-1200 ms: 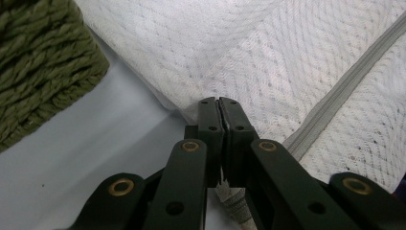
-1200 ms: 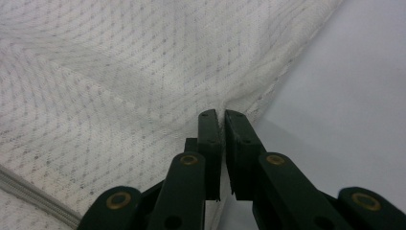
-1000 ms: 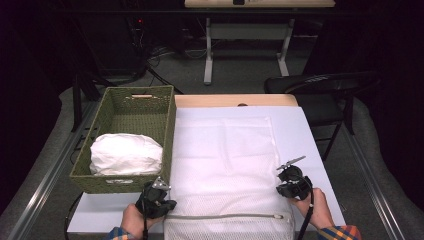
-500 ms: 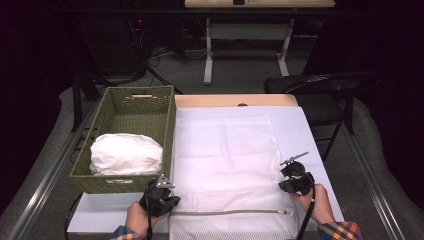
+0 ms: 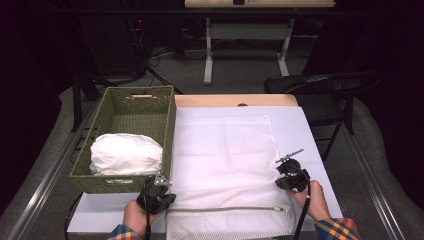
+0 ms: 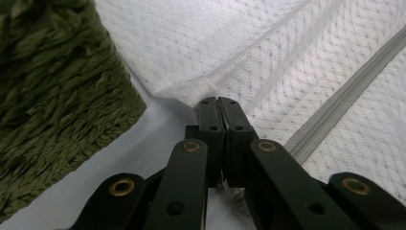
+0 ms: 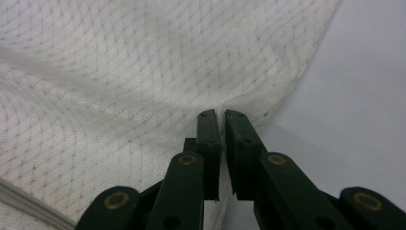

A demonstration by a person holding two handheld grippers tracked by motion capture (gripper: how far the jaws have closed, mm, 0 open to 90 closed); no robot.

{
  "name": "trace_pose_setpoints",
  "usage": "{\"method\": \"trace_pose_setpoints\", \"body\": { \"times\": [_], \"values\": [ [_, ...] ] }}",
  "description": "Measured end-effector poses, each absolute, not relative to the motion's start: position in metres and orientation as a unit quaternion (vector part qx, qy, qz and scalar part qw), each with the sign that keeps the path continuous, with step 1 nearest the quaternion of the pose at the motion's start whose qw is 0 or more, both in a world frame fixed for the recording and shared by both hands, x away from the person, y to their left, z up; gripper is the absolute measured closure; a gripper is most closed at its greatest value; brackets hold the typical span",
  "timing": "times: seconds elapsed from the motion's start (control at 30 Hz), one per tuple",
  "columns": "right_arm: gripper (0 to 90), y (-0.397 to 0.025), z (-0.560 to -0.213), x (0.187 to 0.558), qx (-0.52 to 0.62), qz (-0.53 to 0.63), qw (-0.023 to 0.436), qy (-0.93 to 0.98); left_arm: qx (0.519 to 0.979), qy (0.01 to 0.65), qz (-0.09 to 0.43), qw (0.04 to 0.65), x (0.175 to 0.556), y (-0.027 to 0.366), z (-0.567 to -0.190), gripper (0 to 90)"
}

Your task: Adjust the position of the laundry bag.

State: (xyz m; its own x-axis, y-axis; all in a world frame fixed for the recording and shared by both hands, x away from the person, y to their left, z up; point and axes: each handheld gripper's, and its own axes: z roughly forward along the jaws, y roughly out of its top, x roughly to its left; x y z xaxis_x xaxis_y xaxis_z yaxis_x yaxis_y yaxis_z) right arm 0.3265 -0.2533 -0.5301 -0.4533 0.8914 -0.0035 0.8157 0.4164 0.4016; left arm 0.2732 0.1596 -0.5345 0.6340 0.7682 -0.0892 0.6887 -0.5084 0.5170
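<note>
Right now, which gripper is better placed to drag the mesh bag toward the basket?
Left, probably. The left gripper is shut on the mesh bag edge beside the basket; the right gripper pinches the far edge.

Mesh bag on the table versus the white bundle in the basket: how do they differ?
The mesh bag lies spread flat on the table; the white bundle sits bunched up in the green basket. The bag shows a zipper; the bundle shows none. Both grippers, left and right, pinch the bag's edges; the bundle lies untouched. Both are white fabric.
</note>
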Motion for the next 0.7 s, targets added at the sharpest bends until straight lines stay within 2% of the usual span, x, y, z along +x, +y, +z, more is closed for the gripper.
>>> {"method": "trace_pose_setpoints", "body": {
  "times": [0.13, 0.17, 0.2, 0.23, 0.27, 0.3, 0.33, 0.37, 0.4, 0.5, 0.6, 0.7],
  "values": [
    [84.7, -0.253, -0.53, 0.329, 0.513, 0.17, 0.11, 0.834, 0.866, 0.419, 0.071, 0.263, 0.273, 0.159, -0.534, 88.1],
    [83.8, -0.254, -0.53, 0.329, 0.515, 0.168, 0.11, 0.834, 0.865, 0.421, 0.067, 0.263, 0.272, 0.16, -0.534, 85.3],
    [82.0, -0.254, -0.529, 0.329, 0.514, 0.167, 0.111, 0.834, 0.867, 0.419, 0.061, 0.263, 0.27, 0.16, -0.533, 81.3],
    [78.4, -0.254, -0.529, 0.328, 0.516, 0.167, 0.11, 0.833, 0.868, 0.418, 0.061, 0.261, 0.269, 0.16, -0.532, 74.7],
    [78.4, -0.254, -0.529, 0.328, 0.516, 0.167, 0.11, 0.833, 0.868, 0.418, 0.061, 0.261, 0.269, 0.16, -0.532, 66.2],
    [71.8, -0.256, -0.527, 0.328, 0.519, 0.162, 0.116, 0.831, 0.863, 0.424, 0.07, 0.267, 0.264, 0.16, -0.53, 57.4],
    [71.8, -0.256, -0.527, 0.328, 0.519, 0.162, 0.116, 0.831, 0.863, 0.424, 0.07, 0.267, 0.264, 0.16, -0.53, 52.9],
    [65.1, -0.258, -0.526, 0.328, 0.524, 0.166, 0.117, 0.827, 0.861, 0.426, 0.07, 0.268, 0.262, 0.16, -0.528, 52.9],
    [54.9, -0.262, -0.526, 0.331, 0.533, 0.174, 0.114, 0.82, 0.859, 0.429, 0.067, 0.273, 0.26, 0.161, -0.528, 46.6],
    [46.4, -0.267, -0.527, 0.336, 0.537, 0.191, 0.103, 0.815, 0.863, 0.426, 0.048, 0.267, 0.263, 0.159, -0.531, 45.8],
    [47.4, -0.266, -0.529, 0.343, 0.535, 0.188, 0.103, 0.817, 0.867, 0.424, 0.023, 0.261, 0.266, 0.154, -0.538, 49.1],
    [49.7, -0.265, -0.529, 0.347, 0.535, 0.191, 0.103, 0.816, 0.868, 0.421, 0.031, 0.262, 0.267, 0.152, -0.539, 55.8]
  ]
}}
